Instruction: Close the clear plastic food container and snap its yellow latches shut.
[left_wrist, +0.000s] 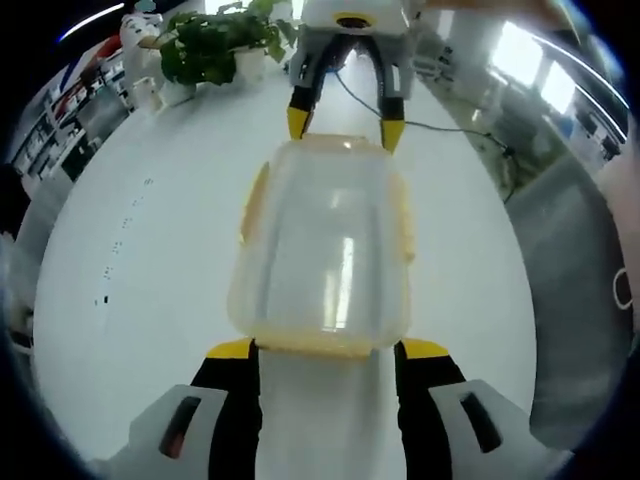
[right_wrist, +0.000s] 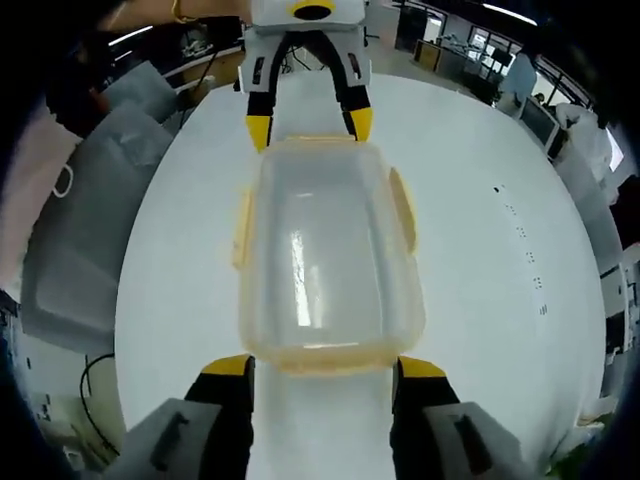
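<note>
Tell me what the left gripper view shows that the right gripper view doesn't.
Left gripper view alone: a potted plant at the far edge of the table and a dark cable trailing across it. Right gripper view alone: grey chairs beside the table and a row of small dark marks on its surface. Shared: the lidded clear container with yellow latches on the white table, an open tool at each short end, left tool and right tool.

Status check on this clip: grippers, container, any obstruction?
Left gripper and right gripper open, one at each short end of the clear plastic food container. Lid on; side yellow latches look unsnapped. White table, nothing blocking.
</note>
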